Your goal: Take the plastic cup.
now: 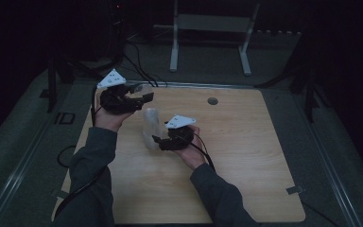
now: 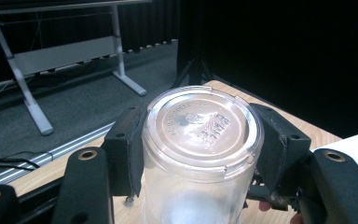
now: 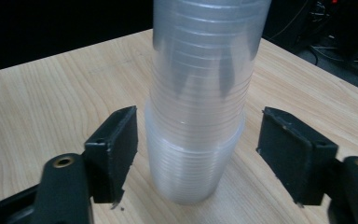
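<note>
Left tool point(image 2: 200, 154) clamped on a ribbed clear plastic cup point(image 2: 200, 140); right tool point(image 3: 196, 154) apart around the nested cup stack point(image 3: 200, 116).

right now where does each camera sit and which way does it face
High view: above the person's side, looking forward and down on the table; both forearms, left claw, right claw.
Left gripper view: on the left claw, facing its jaws, shut on an upturned clear cup.
Right gripper view: on the right claw, jaws apart around the cup stack.
All share the wooden table.
</note>
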